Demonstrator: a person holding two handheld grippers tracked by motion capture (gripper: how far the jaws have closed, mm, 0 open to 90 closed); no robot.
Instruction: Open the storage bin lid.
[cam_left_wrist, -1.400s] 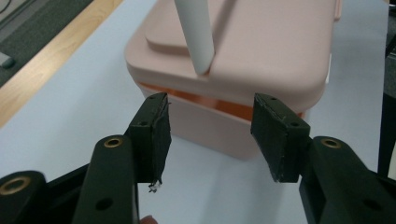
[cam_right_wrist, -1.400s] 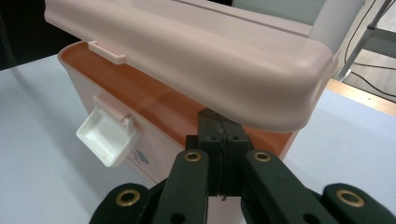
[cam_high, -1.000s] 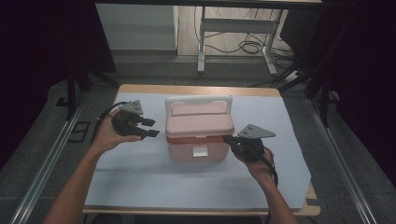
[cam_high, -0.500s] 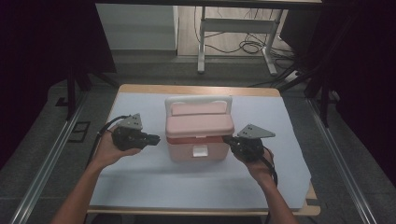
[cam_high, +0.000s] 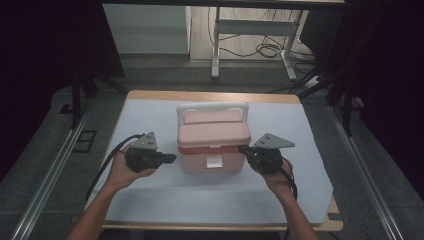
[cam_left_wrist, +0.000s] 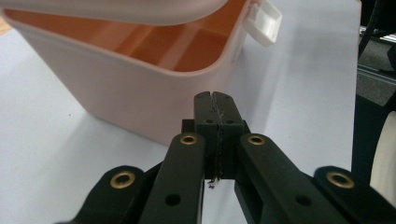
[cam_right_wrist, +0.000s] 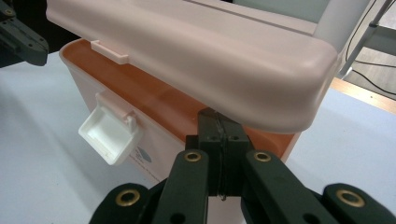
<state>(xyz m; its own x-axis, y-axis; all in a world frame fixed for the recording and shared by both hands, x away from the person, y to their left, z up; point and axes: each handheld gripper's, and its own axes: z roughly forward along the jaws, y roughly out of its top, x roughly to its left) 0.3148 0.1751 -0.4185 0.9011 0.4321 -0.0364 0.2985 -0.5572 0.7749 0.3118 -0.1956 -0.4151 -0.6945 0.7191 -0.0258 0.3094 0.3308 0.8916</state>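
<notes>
the pink lidded box sits mid-table, latch undone, lid ajar. left gripper just clenched empty beside it; right gripper, also clenched, tucks under the lid edge. rigid, light, smooth plastic; the lid rim seems the best hold.

Left claw: moved nearer along the desk toward the pink box's left side.
Its jaws: just closed, nothing between them.
</notes>
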